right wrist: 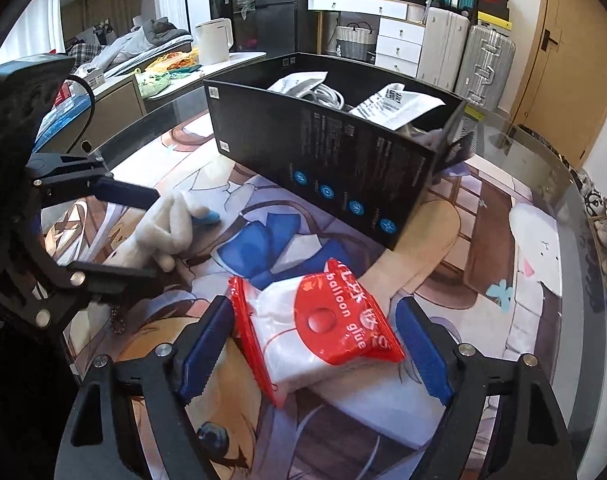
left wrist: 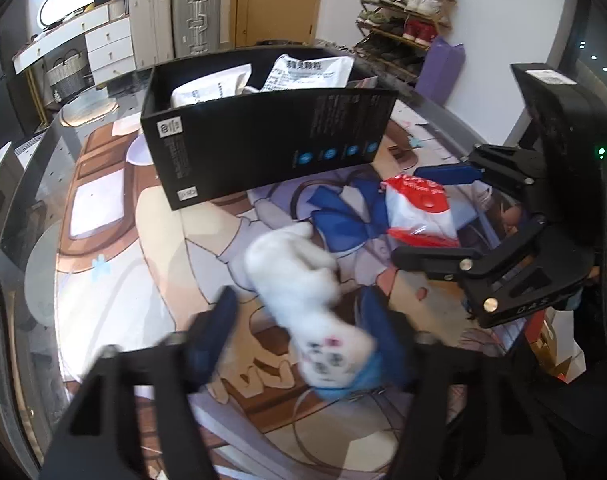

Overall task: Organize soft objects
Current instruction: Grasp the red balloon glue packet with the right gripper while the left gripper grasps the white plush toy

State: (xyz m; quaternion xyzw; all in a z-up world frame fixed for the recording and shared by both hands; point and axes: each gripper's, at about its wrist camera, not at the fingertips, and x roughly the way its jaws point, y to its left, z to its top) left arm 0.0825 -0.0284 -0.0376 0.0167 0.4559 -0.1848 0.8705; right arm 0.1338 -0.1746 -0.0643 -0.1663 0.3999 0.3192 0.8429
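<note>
White plush toy [left wrist: 303, 280] lay on the printed mat [left wrist: 143, 248] of the counter, at about 6 o'clock from the black box [left wrist: 263, 136]. Your left claw [left wrist: 303, 332] straddled it. The frame was smeared there; from the right wrist view the fingers sat against the plush on both sides, but I could not tell whether the pads truly pressed it. Blue trim [right wrist: 207, 216] showed at the toy's far end.

Red and white balloon-glue packet [right wrist: 323, 332] lay flat at 3 o'clock from the plush. Your right claw [right wrist: 315, 344] stood open around it, the blue pads [right wrist: 203, 344] apart from the plastic on the 3 o'clock side, close or touching on the 9 o'clock side.

Risks, as I judged them:
- The plush was limp and long. A pinch near one end could let the rest dangle and catch the box's near wall.
- The packet was slick film. Closing on its flat faces could squirt it out or only crease the top layer.
- Your two claws worked near each other; lifting both at once could knock them together.
- The box already held white packets [left wrist: 307, 72] and a cable [right wrist: 327, 96]. A drop from too high could land on the rim and tip back onto the counter.
</note>
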